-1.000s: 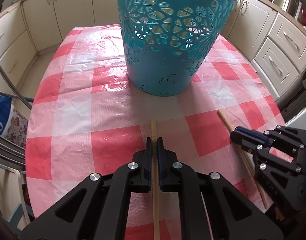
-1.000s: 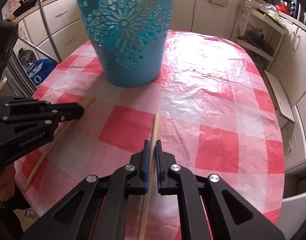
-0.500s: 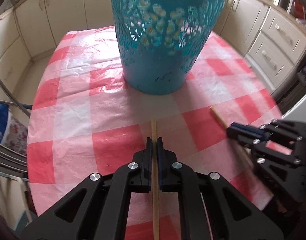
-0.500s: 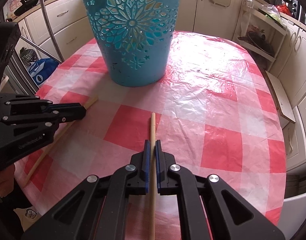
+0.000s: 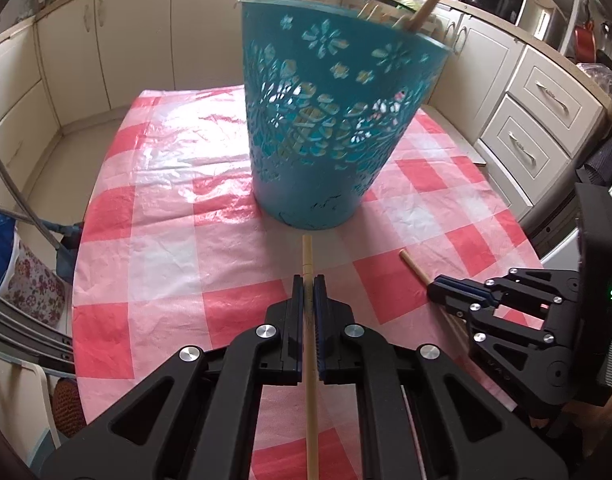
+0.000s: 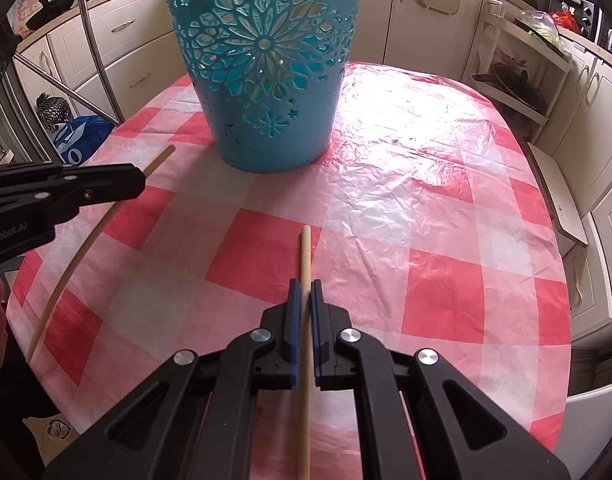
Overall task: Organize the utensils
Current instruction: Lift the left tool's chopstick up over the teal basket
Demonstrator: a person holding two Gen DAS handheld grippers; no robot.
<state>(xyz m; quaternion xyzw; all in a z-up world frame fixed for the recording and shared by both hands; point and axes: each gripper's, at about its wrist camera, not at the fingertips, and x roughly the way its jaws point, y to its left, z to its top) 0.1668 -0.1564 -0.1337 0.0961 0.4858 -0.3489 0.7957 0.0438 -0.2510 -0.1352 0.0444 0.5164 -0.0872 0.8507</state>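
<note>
My left gripper is shut on a wooden chopstick whose tip points at the base of the teal cut-out basket. Several wooden utensils stick out of the basket's top. My right gripper is shut on a second wooden chopstick, held above the checked tablecloth. In the left wrist view the right gripper shows at the right with its chopstick poking out. In the right wrist view the left gripper shows at the left with its chopstick.
The round table carries a red and white checked plastic cloth. Cream kitchen cabinets ring the room. A metal rack and a blue bag stand left of the table. A shelf with pans is at the far right.
My left gripper has risen with its chopstick, so the basket's rim and the utensils inside have come into the left wrist view. The right gripper's chopstick now lies straight between its pads.
</note>
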